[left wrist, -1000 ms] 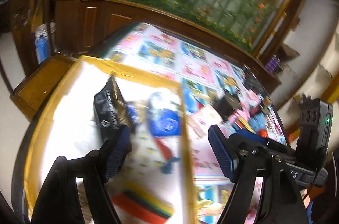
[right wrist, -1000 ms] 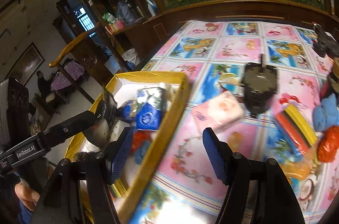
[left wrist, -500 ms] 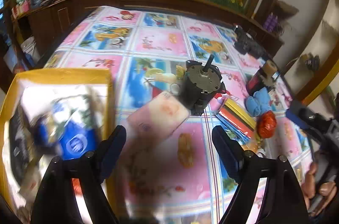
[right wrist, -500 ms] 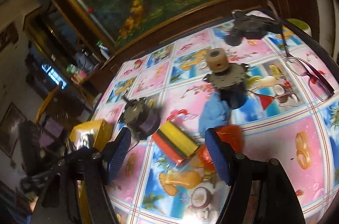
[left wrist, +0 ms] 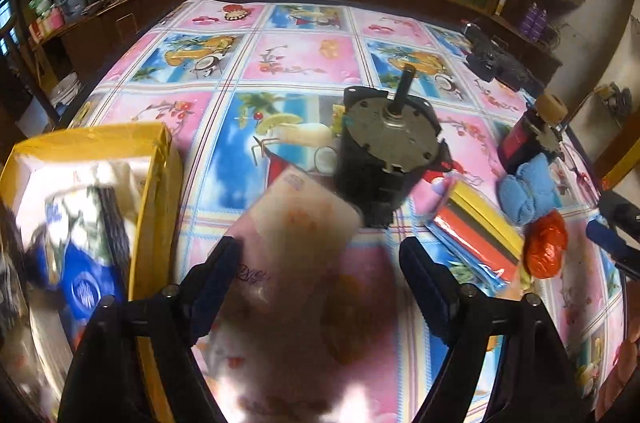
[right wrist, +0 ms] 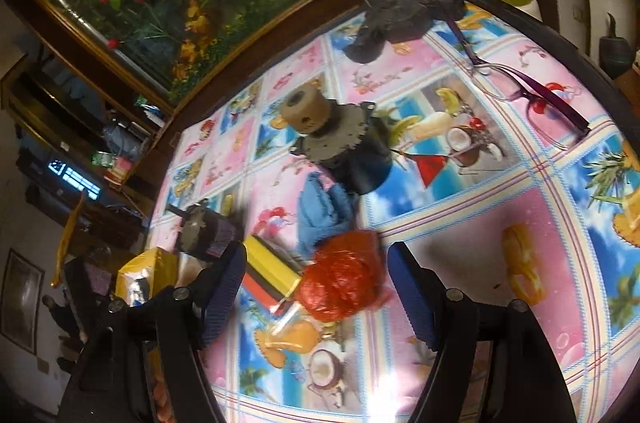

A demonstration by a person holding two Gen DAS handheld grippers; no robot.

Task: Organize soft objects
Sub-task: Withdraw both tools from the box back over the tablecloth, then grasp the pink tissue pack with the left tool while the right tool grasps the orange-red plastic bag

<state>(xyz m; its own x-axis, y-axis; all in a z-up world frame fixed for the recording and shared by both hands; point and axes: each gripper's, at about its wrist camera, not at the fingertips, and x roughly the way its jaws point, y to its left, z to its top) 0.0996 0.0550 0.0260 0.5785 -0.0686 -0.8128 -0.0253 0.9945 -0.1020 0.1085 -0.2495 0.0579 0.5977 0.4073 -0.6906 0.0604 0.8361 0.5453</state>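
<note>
A pink soft tissue pack (left wrist: 292,223) lies on the patterned tablecloth between the fingers of my left gripper (left wrist: 320,251). Its jaws are closing, and the pads stand clear of the pack. A crumpled red plastic bag (right wrist: 344,279) lies between the open fingers of my right gripper (right wrist: 318,255), untouched. Beside the bag are a striped red, black and yellow pack (right wrist: 268,275) and a blue cloth (right wrist: 320,211). The left wrist view shows the same bag (left wrist: 546,245), striped pack (left wrist: 476,223) and blue cloth (left wrist: 528,191). The yellow box (left wrist: 154,191) at the left holds several soft packets.
A dark motor (left wrist: 384,151) stands just behind the pink pack. A second motor with a gear and a tan wheel (right wrist: 340,143) stands behind the blue cloth. Purple glasses (right wrist: 532,91) and a black object (right wrist: 396,15) lie farther back. A wooden cabinet rims the table.
Both grippers have swung right, away from the yellow box. The left one now stands over the pink pack, the right one over the red bag. Neither has taken hold of anything.
</note>
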